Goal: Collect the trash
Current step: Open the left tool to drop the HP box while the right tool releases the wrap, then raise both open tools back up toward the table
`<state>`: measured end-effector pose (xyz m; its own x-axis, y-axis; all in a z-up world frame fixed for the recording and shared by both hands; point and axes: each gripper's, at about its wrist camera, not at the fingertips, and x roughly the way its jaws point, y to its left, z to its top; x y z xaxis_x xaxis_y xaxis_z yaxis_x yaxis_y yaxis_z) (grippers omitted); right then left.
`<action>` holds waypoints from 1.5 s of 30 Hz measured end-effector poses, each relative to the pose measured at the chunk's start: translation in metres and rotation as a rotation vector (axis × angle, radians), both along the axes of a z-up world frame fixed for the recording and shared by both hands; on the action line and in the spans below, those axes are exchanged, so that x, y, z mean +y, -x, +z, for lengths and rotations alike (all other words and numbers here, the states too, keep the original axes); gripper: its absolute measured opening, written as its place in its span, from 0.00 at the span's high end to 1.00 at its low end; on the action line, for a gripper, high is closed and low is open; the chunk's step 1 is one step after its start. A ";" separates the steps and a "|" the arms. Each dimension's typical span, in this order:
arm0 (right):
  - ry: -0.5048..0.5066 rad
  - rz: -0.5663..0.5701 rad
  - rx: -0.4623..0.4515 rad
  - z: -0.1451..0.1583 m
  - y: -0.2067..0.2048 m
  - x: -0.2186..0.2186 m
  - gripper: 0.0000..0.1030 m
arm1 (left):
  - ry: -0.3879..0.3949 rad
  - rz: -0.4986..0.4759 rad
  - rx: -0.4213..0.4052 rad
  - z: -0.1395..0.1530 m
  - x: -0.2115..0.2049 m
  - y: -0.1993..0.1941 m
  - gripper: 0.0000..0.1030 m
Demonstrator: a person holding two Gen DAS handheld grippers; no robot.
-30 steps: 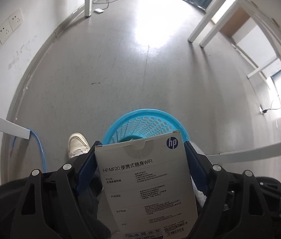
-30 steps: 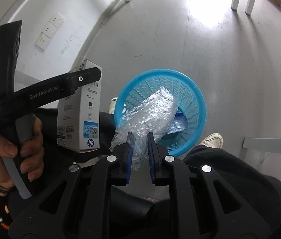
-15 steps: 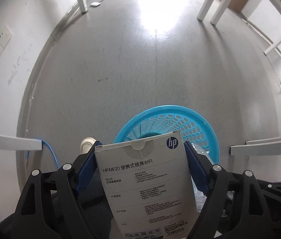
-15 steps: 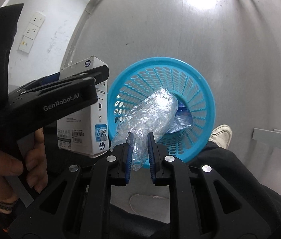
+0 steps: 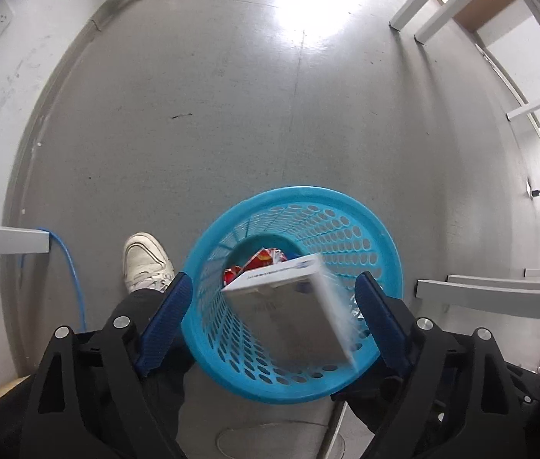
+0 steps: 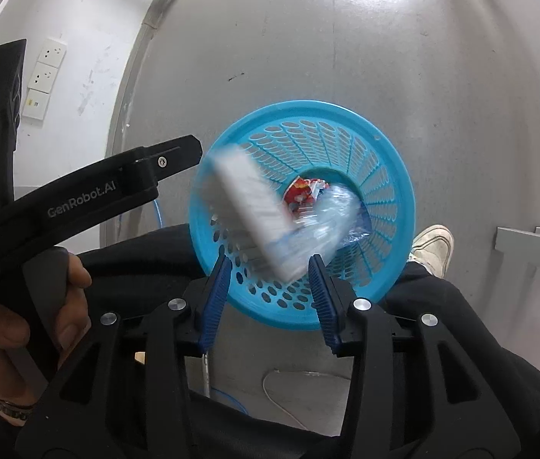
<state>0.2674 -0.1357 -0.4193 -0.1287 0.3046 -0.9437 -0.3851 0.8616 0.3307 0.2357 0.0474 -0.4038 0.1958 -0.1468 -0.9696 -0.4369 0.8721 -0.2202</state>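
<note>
A blue mesh basket (image 5: 296, 193) stands on the floor right under both grippers. My left gripper (image 5: 273, 281) is opening, and the white HP box (image 5: 289, 306), blurred, drops free between its blue pads into the basket. My right gripper (image 6: 270, 264) is opening too. The clear plastic bag (image 6: 331, 222) has left its pads and falls, blurred, into the basket (image 6: 308, 109) beside the box (image 6: 250, 210). A red wrapper (image 5: 262, 260) lies at the bottom.
A person's white shoes (image 5: 145, 264) (image 6: 432, 248) and dark trouser legs flank the basket. A blue cable (image 5: 67, 267) runs by a white table leg on the left. Wall sockets (image 6: 46, 76) sit on the left wall. Grey floor stretches beyond.
Both grippers sank toward the basket and tilted down over it. The left jaws let go of the box and the right jaws let go of the bag; both things now fall.
</note>
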 end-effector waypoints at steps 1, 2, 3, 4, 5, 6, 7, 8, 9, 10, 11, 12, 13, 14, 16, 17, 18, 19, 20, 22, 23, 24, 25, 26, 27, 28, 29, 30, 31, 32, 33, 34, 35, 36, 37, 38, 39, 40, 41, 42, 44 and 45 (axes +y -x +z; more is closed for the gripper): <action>0.003 0.004 -0.003 0.000 0.001 0.000 0.60 | -0.002 -0.001 -0.001 0.001 0.000 0.000 0.17; 0.007 0.009 -0.006 -0.001 0.001 0.001 0.60 | -0.013 -0.005 -0.003 0.002 -0.001 0.001 0.17; 0.008 0.013 -0.009 0.000 0.002 0.001 0.60 | -0.027 -0.008 -0.006 0.003 -0.002 0.000 0.17; 0.009 0.017 -0.012 0.000 0.003 0.001 0.60 | -0.037 -0.009 -0.008 0.004 -0.003 0.000 0.17; 0.010 0.020 -0.017 0.001 0.003 0.001 0.60 | -0.042 -0.008 -0.011 0.005 -0.005 0.001 0.17; 0.011 0.023 -0.021 0.001 0.003 0.001 0.60 | -0.042 -0.007 -0.012 0.005 -0.005 0.003 0.17; 0.012 0.025 -0.026 0.001 0.003 0.001 0.60 | -0.043 -0.003 -0.013 0.006 -0.005 0.004 0.17; 0.013 0.024 -0.030 0.004 0.005 0.001 0.60 | -0.044 0.001 -0.011 0.006 -0.005 0.005 0.17; 0.014 0.023 -0.038 0.006 0.005 0.002 0.60 | -0.044 0.005 -0.009 0.007 -0.005 0.004 0.17; 0.014 0.024 -0.046 0.008 0.006 0.002 0.60 | -0.044 0.009 -0.006 0.008 -0.006 0.005 0.17; 0.015 0.026 -0.055 0.011 0.007 0.003 0.60 | -0.042 0.013 -0.003 0.009 -0.006 0.007 0.17; 0.018 0.031 -0.069 0.013 0.009 0.003 0.60 | -0.041 0.017 -0.001 0.011 -0.005 0.009 0.17; 0.023 0.038 -0.085 0.017 0.011 0.004 0.60 | -0.040 0.023 0.000 0.013 -0.004 0.013 0.17; 0.029 0.048 -0.102 0.020 0.014 0.005 0.60 | -0.038 0.028 0.000 0.015 -0.002 0.015 0.17; 0.039 0.069 -0.138 0.028 0.021 0.008 0.59 | -0.028 0.044 -0.010 0.022 0.000 0.022 0.17; 0.041 0.078 -0.157 0.033 0.024 0.009 0.58 | -0.021 0.053 -0.021 0.028 0.002 0.027 0.17; 0.041 0.086 -0.176 0.037 0.026 0.009 0.56 | -0.022 0.057 -0.031 0.032 0.003 0.031 0.17; 0.038 0.092 -0.190 0.042 0.030 0.009 0.56 | -0.026 0.060 -0.041 0.037 0.003 0.035 0.17; 0.034 0.097 -0.201 0.047 0.033 0.008 0.56 | -0.035 0.060 -0.052 0.043 0.003 0.039 0.17; 0.022 0.104 -0.222 0.057 0.041 0.005 0.54 | -0.055 0.062 -0.077 0.052 0.002 0.047 0.17; 0.019 0.108 -0.234 0.062 0.045 0.004 0.54 | -0.069 0.060 -0.089 0.057 0.000 0.052 0.17; 0.019 0.112 -0.244 0.067 0.049 0.003 0.53 | -0.081 0.055 -0.101 0.062 -0.002 0.056 0.17; 0.021 0.117 -0.256 0.071 0.053 0.001 0.53 | -0.084 0.052 -0.116 0.067 -0.004 0.060 0.17; 0.022 0.121 -0.266 0.076 0.058 -0.001 0.53 | -0.085 0.051 -0.134 0.072 -0.005 0.065 0.17; 0.020 0.123 -0.273 0.080 0.062 -0.002 0.53 | -0.087 0.051 -0.152 0.077 -0.005 0.070 0.17; 0.017 0.124 -0.279 0.085 0.067 -0.004 0.52 | -0.090 0.050 -0.170 0.082 -0.006 0.075 0.17; 0.014 0.126 -0.284 0.089 0.071 -0.006 0.52 | -0.092 0.050 -0.187 0.088 -0.007 0.081 0.17; 0.012 0.127 -0.293 0.095 0.076 -0.008 0.51 | -0.092 0.052 -0.200 0.092 -0.007 0.087 0.17; 0.011 0.128 -0.301 0.100 0.081 -0.010 0.50 | -0.091 0.056 -0.207 0.096 -0.008 0.092 0.17; 0.008 0.130 -0.309 0.105 0.086 -0.013 0.49 | -0.088 0.063 -0.211 0.101 -0.009 0.098 0.17; 0.003 0.131 -0.318 0.111 0.091 -0.015 0.48 | -0.081 0.073 -0.219 0.106 -0.009 0.104 0.17; 0.000 0.133 -0.329 0.117 0.097 -0.018 0.47 | -0.074 0.085 -0.228 0.112 -0.010 0.111 0.17; -0.001 0.134 -0.340 0.123 0.102 -0.021 0.47 | -0.074 0.097 -0.233 0.118 -0.011 0.116 0.17; -0.001 0.139 -0.356 0.129 0.107 -0.024 0.46 | -0.074 0.106 -0.238 0.123 -0.013 0.122 0.17; 0.002 0.144 -0.373 0.136 0.113 -0.027 0.45 | -0.072 0.110 -0.246 0.128 -0.016 0.128 0.17; 0.004 0.147 -0.391 0.141 0.118 -0.031 0.44 | -0.073 0.110 -0.257 0.135 -0.018 0.135 0.17; 0.002 0.147 -0.411 0.149 0.124 -0.036 0.43 | -0.073 0.109 -0.273 0.141 -0.022 0.142 0.17; -0.003 0.144 -0.426 0.156 0.128 -0.039 0.42 | -0.075 0.108 -0.288 0.146 -0.024 0.149 0.17; -0.013 0.142 -0.437 0.163 0.133 -0.044 0.41 | -0.077 0.108 -0.309 0.154 -0.027 0.156 0.17; -0.029 0.140 -0.447 0.170 0.137 -0.048 0.40 | -0.079 0.106 -0.327 0.159 -0.028 0.162 0.17; -0.060 0.135 -0.468 0.185 0.144 -0.057 0.38 | -0.097 0.102 -0.373 0.173 -0.031 0.175 0.17; -0.073 0.134 -0.481 0.192 0.147 -0.061 0.37 | -0.112 0.100 -0.398 0.180 -0.033 0.181 0.17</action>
<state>0.1200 -0.1968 -0.2270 0.2734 0.3828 -0.8825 -0.6142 0.7755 0.1461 0.0547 0.0149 -0.2235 0.5660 -0.0065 -0.8244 -0.4206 0.8578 -0.2955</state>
